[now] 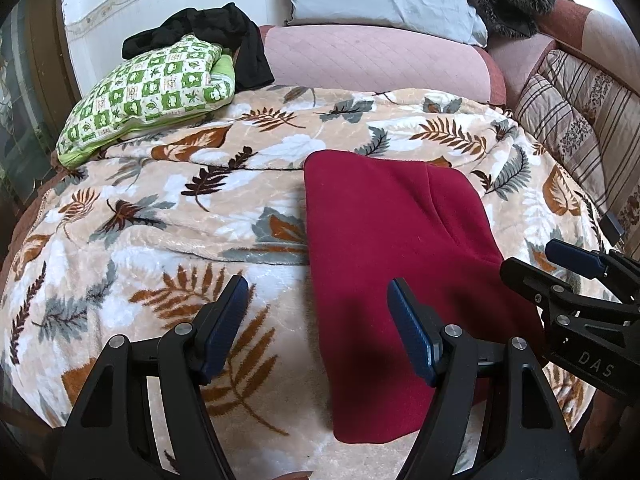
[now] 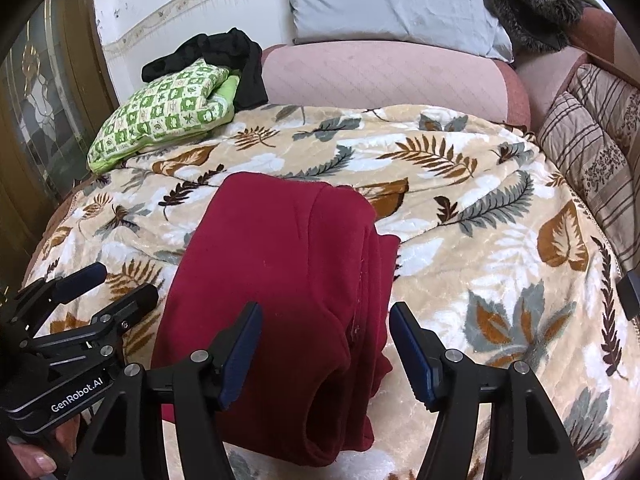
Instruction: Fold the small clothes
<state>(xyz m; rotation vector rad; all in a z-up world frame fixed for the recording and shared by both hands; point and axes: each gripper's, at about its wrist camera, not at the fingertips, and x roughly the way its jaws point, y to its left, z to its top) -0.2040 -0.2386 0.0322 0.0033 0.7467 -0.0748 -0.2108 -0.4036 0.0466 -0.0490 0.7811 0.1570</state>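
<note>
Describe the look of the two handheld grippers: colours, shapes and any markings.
Both grippers are matte black, with angular linkage arms joined by round silver pivot pins. The left gripper and right gripper each carry two flat fingers faced with ribbed dark blue pads. The right body reads "DAS" in the left wrist view; the left body reads "GenRobot.AI" in the right wrist view. No cables show.

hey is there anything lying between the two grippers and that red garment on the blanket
Nothing visible does. The red garment lies folded on the leaf-print blanket, directly ahead of the open left gripper and open right gripper. The green checked pillow sits far behind it.
</note>
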